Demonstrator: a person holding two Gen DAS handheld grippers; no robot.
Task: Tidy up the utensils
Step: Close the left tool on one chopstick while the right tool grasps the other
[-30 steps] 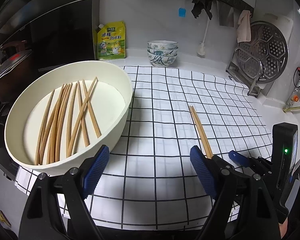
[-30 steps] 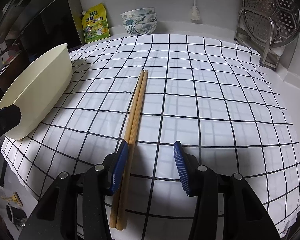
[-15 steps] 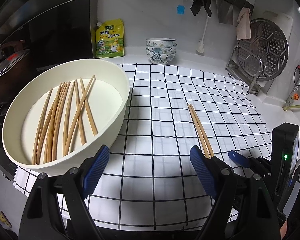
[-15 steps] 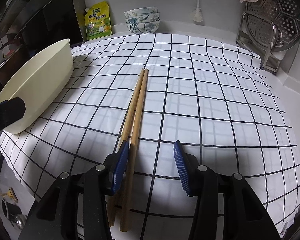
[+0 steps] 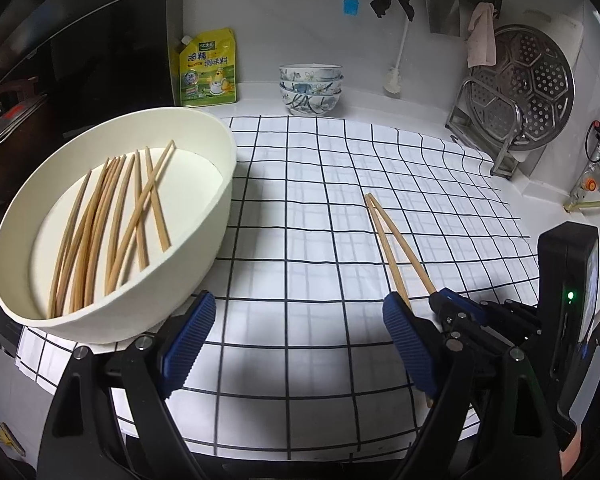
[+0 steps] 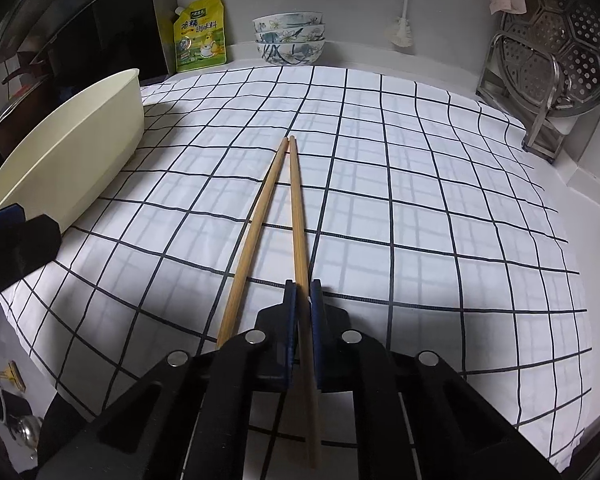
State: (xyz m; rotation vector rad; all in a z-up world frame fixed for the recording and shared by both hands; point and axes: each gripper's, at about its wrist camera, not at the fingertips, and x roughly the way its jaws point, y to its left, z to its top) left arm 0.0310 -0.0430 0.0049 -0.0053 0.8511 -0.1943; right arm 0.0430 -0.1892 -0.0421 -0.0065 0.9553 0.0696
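Note:
Two wooden chopsticks lie on the checked cloth (image 6: 420, 200). My right gripper (image 6: 302, 292) is shut on the right chopstick (image 6: 297, 208); the left chopstick (image 6: 256, 224) runs just outside its left finger. The pair also shows in the left wrist view (image 5: 396, 240), with the right gripper (image 5: 452, 304) at its near end. My left gripper (image 5: 296, 332) is open and empty, low over the cloth, beside a cream oval basin (image 5: 220, 216) that holds several chopsticks (image 5: 116, 216).
Stacked patterned bowls (image 5: 311, 88) and a yellow seasoning pouch (image 5: 209, 72) stand at the back wall. A metal steamer rack (image 5: 516, 92) stands at the back right. A dark stove and pot lid lie left of the basin. The cloth's front edge overhangs the counter.
My right gripper has shut on the right chopstick, which has split from the other at the near end. My left gripper has stayed open beside the basin.

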